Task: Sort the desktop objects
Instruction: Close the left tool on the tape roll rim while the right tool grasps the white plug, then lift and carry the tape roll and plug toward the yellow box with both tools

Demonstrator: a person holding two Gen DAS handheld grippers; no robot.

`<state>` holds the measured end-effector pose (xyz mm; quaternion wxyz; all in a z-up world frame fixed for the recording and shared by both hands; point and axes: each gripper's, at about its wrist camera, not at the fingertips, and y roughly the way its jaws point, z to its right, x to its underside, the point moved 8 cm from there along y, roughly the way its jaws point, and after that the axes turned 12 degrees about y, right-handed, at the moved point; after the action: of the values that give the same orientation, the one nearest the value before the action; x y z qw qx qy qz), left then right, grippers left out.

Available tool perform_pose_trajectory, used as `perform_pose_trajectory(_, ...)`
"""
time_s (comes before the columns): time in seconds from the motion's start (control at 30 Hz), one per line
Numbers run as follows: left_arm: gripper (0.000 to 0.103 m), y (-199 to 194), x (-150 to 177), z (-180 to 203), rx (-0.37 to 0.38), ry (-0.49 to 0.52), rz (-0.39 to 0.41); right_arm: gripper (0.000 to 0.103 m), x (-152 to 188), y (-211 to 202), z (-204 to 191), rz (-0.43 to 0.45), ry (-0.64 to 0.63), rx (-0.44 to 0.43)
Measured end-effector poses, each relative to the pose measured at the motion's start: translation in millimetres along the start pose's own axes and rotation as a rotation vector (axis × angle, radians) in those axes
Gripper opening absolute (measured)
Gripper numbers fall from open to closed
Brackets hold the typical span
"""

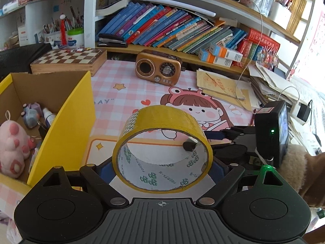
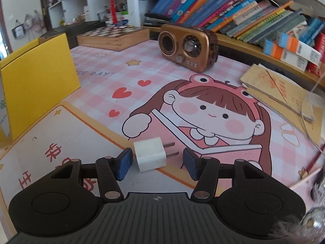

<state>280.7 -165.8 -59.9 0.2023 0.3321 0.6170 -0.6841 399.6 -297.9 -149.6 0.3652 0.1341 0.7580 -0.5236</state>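
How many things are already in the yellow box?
4 visible: a pink plush paw at the near end, a purple toy behind it, a small white bottle and a black clip. More may be hidden.

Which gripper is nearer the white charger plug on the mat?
Right. The right gripper straddles the white charger plug, pads not touching. The left gripper holds the yellow tape roll, apart from it.

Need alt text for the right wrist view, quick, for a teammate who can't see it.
The right hand-held gripper is open around a white plug adapter lying on the pink cartoon desk mat, pads not touching it. A yellow box stands at left; a bronze retro radio sits behind, before a shelf of books.
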Motion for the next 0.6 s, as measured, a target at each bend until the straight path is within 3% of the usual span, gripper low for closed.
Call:
perform_pose_trajectory(0.03,0.091,-1,1,0,-0.001,-0.005,0.001,0.042,0,0,0,0.002,-0.008,-0.001)
perform_pose_trajectory(0.27,0.091,-6,3,-2,-0.003,-0.022,0.012,0.041,1,-11,-1,0.011,0.024,0.021)
perform_pose_trajectory(0.6,0.091,-22,2,0,0.023,-0.019,0.063,0.041,11,-64,-10,0.062,0.180,0.069)
